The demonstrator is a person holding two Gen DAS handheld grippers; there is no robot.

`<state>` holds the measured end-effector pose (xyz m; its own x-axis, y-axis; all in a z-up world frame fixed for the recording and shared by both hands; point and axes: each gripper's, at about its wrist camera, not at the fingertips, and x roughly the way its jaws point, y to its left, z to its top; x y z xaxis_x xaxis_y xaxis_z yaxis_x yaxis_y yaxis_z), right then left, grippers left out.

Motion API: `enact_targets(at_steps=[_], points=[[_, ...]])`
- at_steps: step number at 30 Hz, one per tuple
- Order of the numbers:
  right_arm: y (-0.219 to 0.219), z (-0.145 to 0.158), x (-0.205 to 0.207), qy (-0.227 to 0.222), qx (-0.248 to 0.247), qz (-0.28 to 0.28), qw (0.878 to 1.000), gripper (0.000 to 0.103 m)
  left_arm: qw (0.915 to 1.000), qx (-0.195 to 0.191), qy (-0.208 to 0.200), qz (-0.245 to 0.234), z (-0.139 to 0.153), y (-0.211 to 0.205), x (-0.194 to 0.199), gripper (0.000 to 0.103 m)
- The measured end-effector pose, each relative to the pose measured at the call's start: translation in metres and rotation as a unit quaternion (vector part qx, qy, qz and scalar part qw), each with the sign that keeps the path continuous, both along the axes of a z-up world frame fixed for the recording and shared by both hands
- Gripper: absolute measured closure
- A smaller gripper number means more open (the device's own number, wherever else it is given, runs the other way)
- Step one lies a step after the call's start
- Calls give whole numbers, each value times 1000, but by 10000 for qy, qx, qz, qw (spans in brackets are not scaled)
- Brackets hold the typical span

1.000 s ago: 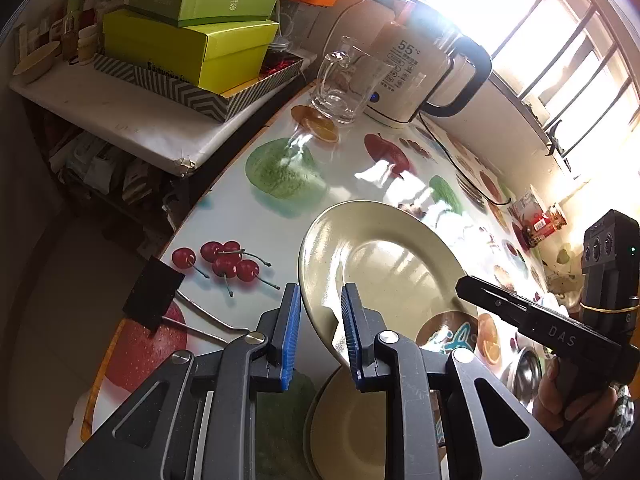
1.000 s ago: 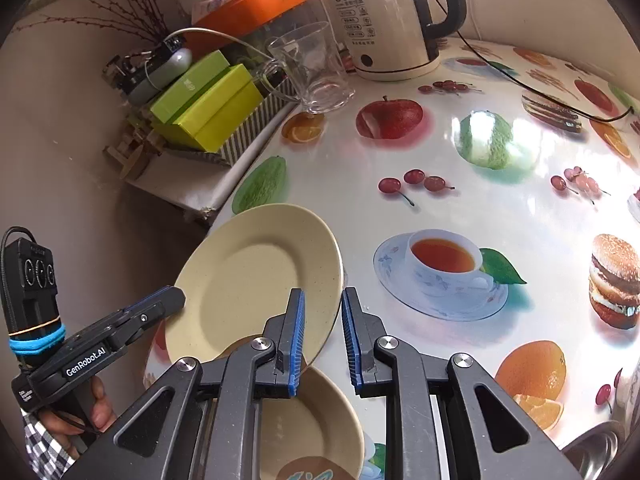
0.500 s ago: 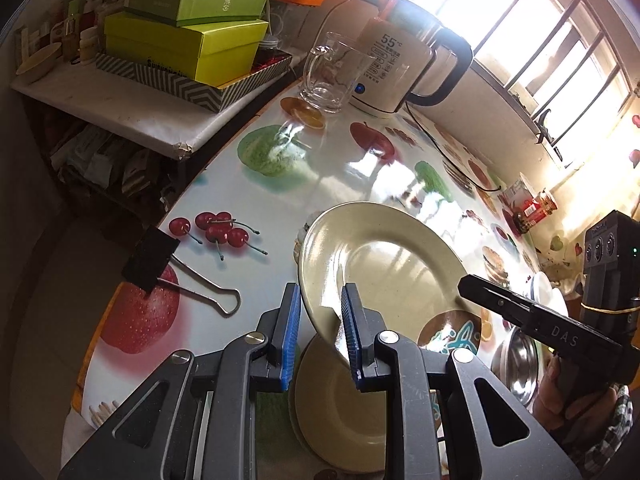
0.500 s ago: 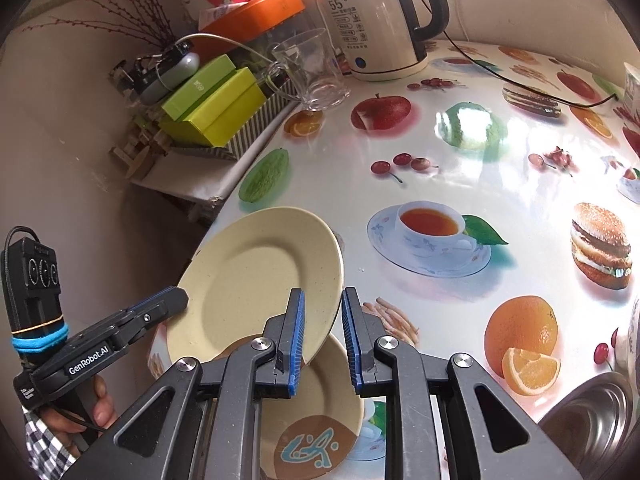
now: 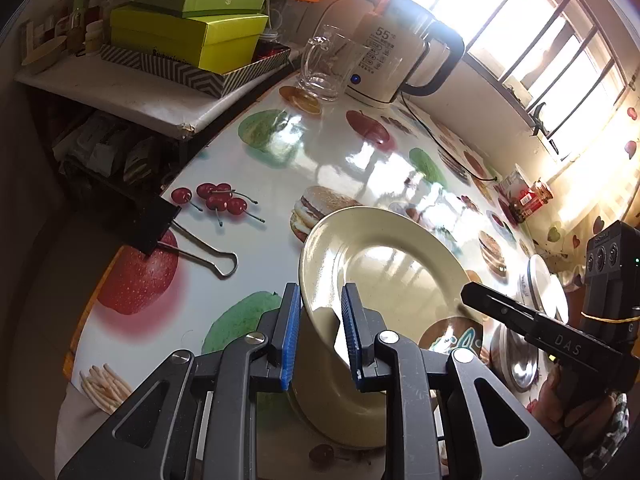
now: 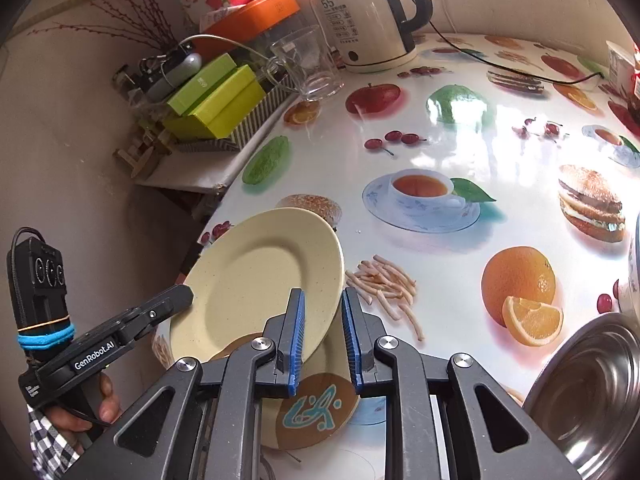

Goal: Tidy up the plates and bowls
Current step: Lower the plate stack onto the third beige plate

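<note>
Presently cream plate (image 5: 384, 276) is gripped at opposite rims by left hand-held gripper (image 5: 318, 332) and right hand-held gripper (image 6: 322, 336), tilted above patterned plate (image 6: 316, 408)

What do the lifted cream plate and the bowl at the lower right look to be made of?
Cream plate: probably melamine or similar plastic, though glazed ceramic is possible; faintly speckled, satin sheen, thin rim. Bowl: stainless steel, judging by its grey mirror-like interior with bright reflections.
</note>
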<state>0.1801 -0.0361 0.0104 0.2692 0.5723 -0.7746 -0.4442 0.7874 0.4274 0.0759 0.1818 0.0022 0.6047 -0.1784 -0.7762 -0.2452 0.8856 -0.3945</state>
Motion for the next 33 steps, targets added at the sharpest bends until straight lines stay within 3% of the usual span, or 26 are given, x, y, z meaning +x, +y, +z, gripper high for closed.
enact_targets(at_steps=[33], points=[[-18, -18, -34, -12, -104, -104, 9999, 84, 9998, -23, 174, -78, -21, -19, -25, 81]])
